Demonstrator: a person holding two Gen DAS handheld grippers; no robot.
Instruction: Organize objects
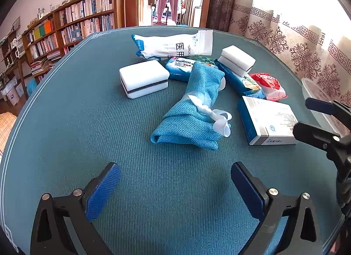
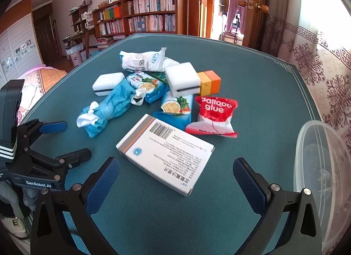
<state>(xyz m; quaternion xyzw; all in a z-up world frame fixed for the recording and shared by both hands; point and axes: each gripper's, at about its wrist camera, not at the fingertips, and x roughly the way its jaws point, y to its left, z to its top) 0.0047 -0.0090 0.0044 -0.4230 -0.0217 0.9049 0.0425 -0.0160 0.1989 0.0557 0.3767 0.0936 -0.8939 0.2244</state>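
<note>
A pile of objects lies on the green table (image 1: pixel 65 123). A blue mesh pouch (image 1: pixel 193 110) with white ties lies in the middle, also in the right wrist view (image 2: pixel 111 107). A white box (image 2: pixel 166 154) lies just ahead of my right gripper (image 2: pixel 175 180), which is open and empty. My left gripper (image 1: pixel 175 187) is open and empty, short of the pouch. Two white sponges (image 1: pixel 144 78) (image 2: pixel 183 79), a white medical bag (image 1: pixel 175 45), blue noodle packets (image 2: pixel 175 107), a red balloon glue packet (image 2: pixel 214 114) and an orange-yellow block (image 2: pixel 209 84) lie around.
A clear plastic container (image 2: pixel 322 167) stands at the table's right edge. The right gripper shows at the right of the left wrist view (image 1: pixel 324 118); the left gripper shows at the left of the right wrist view (image 2: pixel 63 140). Bookshelves and a doorway lie beyond the table.
</note>
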